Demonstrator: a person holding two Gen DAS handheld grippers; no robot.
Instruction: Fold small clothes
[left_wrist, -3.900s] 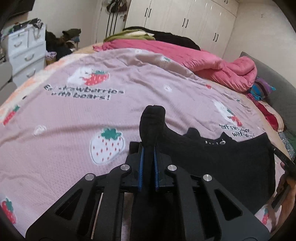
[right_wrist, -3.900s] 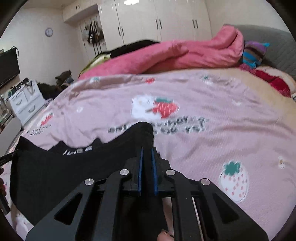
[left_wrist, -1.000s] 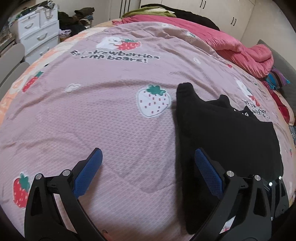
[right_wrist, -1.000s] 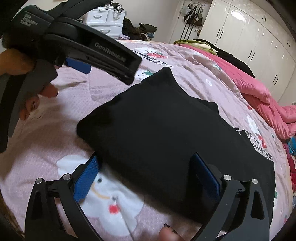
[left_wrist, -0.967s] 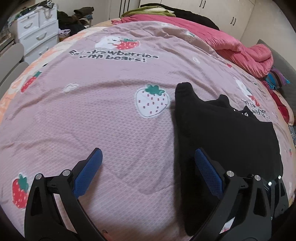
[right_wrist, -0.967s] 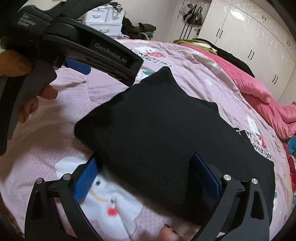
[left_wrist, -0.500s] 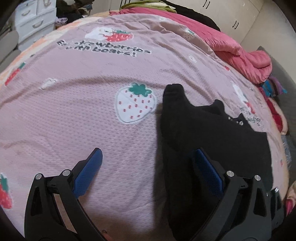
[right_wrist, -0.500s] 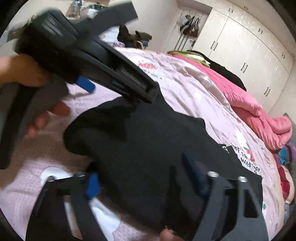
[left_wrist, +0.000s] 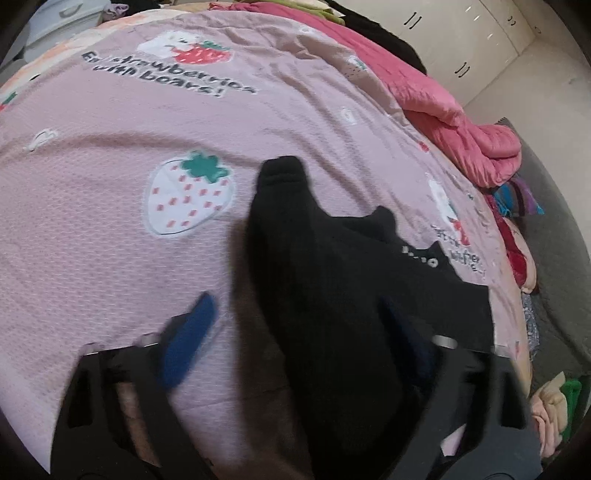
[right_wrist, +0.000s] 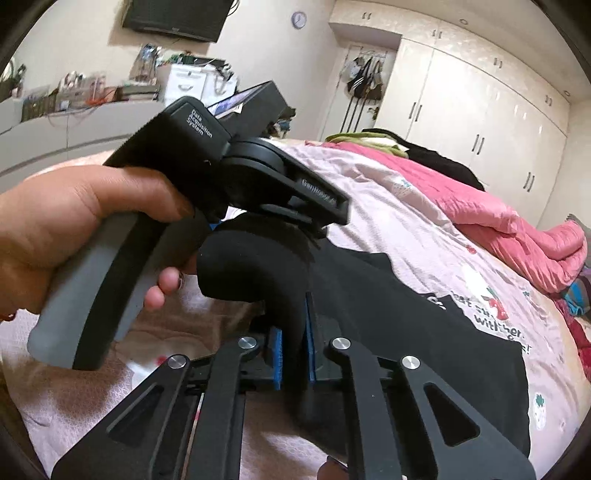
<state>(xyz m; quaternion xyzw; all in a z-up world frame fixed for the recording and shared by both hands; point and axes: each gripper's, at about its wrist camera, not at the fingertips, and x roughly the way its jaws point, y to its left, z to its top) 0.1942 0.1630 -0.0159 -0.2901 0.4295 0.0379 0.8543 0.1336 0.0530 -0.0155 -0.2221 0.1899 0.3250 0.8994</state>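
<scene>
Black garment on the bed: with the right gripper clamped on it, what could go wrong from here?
The right gripper pinches a bunched fold of the black garment, so lifting may drag several layers and undo the fold. The left gripper is open and blurred over the same edge, close to the right one; the two could collide.

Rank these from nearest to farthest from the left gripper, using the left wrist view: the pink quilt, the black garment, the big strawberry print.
1. black garment: between the fingers of the left gripper, toward the right one.
2. big strawberry print: ahead, left, on the bedspread.
3. pink quilt: far side, upper right.
</scene>
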